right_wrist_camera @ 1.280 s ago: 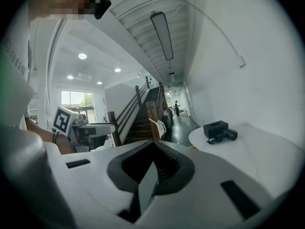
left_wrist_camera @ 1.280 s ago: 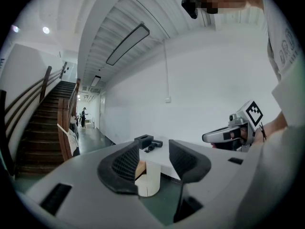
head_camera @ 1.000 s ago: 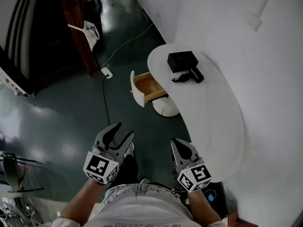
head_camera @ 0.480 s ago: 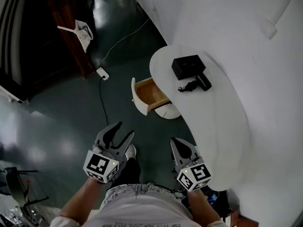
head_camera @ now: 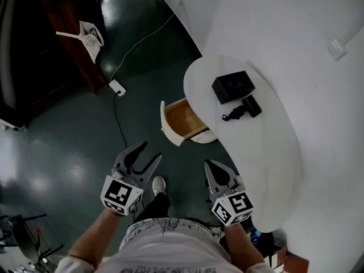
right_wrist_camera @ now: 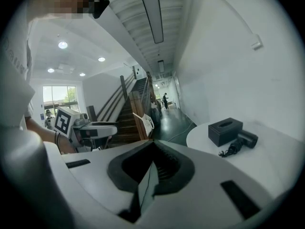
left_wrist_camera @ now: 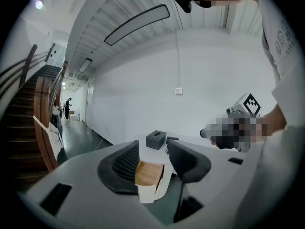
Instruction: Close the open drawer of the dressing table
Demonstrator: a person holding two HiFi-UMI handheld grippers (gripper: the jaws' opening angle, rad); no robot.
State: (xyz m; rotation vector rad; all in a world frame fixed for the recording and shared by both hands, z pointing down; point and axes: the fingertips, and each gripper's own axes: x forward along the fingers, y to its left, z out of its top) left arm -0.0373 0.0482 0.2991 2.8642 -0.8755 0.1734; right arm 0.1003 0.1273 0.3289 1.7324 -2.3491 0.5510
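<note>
My left gripper (head_camera: 148, 153) gapes empty, my right gripper (head_camera: 212, 167) sits pinched together, both apart from the open drawer (head_camera: 181, 120).

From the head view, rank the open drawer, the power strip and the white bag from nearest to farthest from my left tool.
Measured from the left tool:
1. Open drawer: nearest, just ahead and to the right.
2. Power strip: farther ahead, slightly to the left.
3. White bag: farthest, well ahead on the left.
</note>
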